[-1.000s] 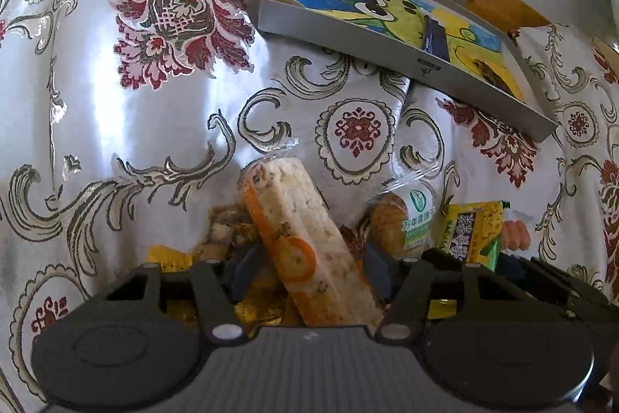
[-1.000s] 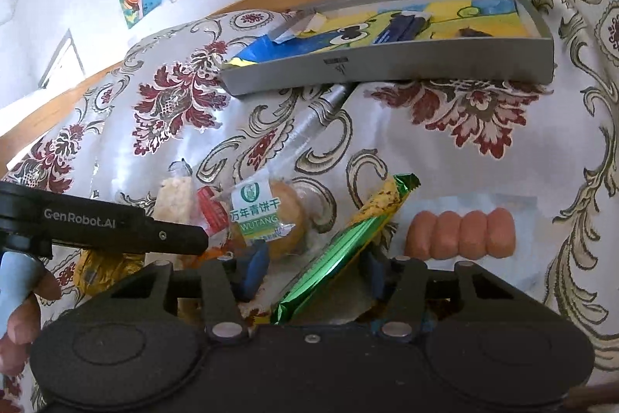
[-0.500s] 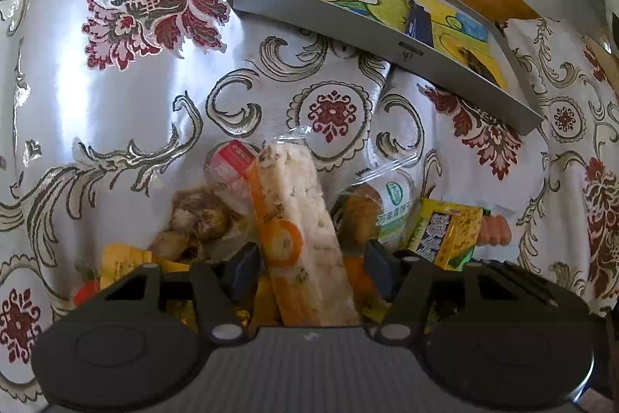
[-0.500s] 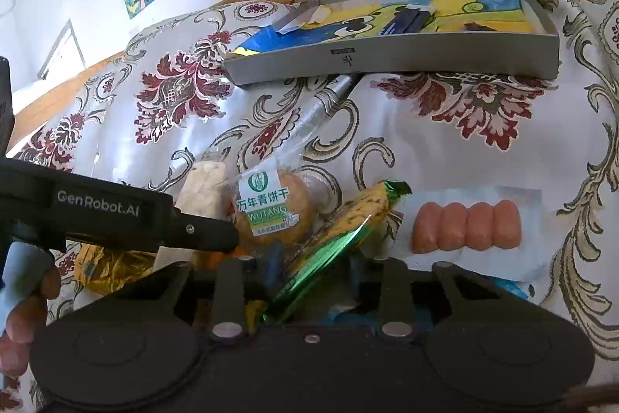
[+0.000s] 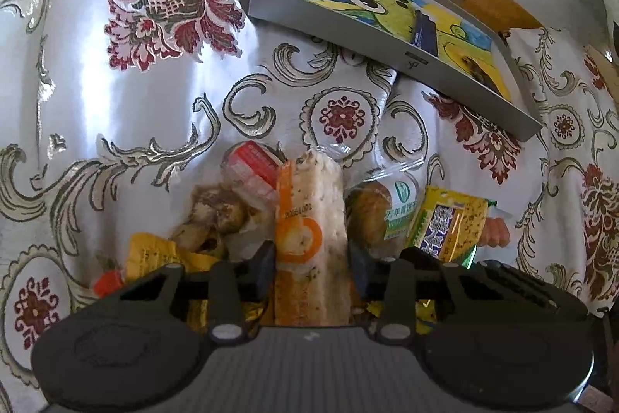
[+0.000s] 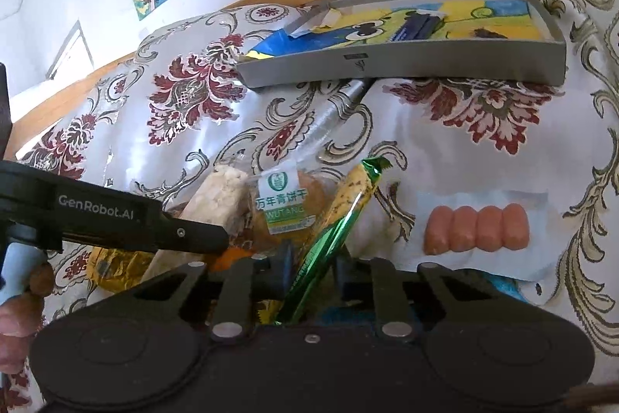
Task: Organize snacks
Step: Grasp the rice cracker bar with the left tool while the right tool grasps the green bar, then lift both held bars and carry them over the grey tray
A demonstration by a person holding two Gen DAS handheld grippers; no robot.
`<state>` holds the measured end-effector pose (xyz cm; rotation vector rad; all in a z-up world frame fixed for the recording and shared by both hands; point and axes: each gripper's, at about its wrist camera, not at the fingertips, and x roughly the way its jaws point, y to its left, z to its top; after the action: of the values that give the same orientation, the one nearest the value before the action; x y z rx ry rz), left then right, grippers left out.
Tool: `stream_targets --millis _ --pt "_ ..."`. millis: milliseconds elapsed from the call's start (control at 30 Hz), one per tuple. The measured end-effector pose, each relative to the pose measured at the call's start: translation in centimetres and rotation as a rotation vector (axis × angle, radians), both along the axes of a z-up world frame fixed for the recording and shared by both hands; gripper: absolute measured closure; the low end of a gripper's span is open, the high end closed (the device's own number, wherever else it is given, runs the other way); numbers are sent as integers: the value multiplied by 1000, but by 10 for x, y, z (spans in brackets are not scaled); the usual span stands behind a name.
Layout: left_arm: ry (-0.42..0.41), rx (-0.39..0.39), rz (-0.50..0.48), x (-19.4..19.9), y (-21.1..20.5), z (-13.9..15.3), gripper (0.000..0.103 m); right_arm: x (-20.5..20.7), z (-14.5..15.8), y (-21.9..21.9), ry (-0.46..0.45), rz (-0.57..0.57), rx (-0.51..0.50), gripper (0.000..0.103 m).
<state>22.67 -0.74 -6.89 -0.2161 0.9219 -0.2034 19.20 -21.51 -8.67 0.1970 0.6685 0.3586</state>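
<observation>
**Both grippers clamped on snacks over the floral cloth**

My left gripper (image 5: 311,260) is closed on the rice-cracker bar (image 5: 309,219), its clear wrapper printed with an orange ring. The bar runs straight up the middle between my fingers (image 5: 263,260) and sticks out past the tips toward twelve o'clock. Both pads press its sides.

My right gripper (image 6: 309,264) is pinched on the green foil snack bar (image 6: 329,231). It sits between my fingers (image 6: 284,262) and leans away toward one o'clock, its crimped end well past the tips.

Just beyond the left fingertips, at eleven o'clock, lies a red-labelled packet (image 5: 251,165) touching the bar, with a lumpy brown snack (image 5: 216,215) beneath it at ten. At one o'clock sits the round biscuit pack with a green label (image 5: 387,215), just beside the bar. A yellow packet (image 5: 166,254) lies at nine.

From the right wrist, the sausage pack (image 6: 476,229) lies at two o'clock, apart from the green bar. My other gripper's black arm reaches in at nine o'clock.

Farther out at twelve o'clock rests the grey tray (image 6: 406,70), lined with a cartoon picture, on the floral tablecloth (image 5: 135,103), well away from everything I hold.
</observation>
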Motion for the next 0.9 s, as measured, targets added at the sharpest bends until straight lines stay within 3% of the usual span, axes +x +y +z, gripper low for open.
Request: stream_targets --millis 267,667,900 --pt "-30 12 11 -15 0 11 60 -10 14 1 -41 -14 -36 92" --pt "-124 33 30 -19 -5 37 60 -16 35 -11 -128 -51 -12 92" --pt "-177 41 -11 -3 -11 56 60 -15 44 -20 -222 -64 18 92"
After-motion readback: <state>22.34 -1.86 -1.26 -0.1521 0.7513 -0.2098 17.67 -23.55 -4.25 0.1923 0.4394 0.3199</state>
